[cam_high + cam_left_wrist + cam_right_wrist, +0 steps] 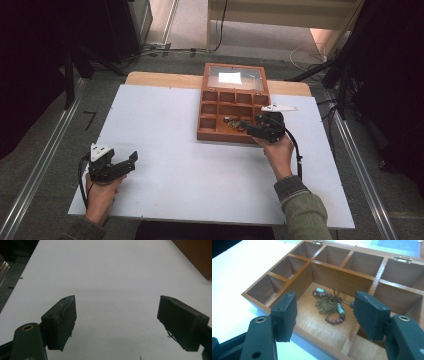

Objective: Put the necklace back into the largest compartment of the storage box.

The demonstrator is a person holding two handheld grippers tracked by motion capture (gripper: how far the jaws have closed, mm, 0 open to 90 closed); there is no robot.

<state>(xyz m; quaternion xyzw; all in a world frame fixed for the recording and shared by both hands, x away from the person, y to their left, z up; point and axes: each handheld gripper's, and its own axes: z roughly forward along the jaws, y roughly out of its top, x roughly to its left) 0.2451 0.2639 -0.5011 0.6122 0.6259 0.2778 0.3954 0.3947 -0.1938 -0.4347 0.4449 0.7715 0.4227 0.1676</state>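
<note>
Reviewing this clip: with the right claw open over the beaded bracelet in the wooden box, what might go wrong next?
1. The right claw hangs open above the tangled bracelet of red beads and brown cord; closing might catch only a loop, so the rest dangles or snags.
2. The partitioned brown wooden box has tall dividers beside the large compartment; wide jaws may strike them and push the box.

The high view looks down on the whole table (165, 165), while both claw cameras sit close, sharing its wooden box (231, 107).
</note>
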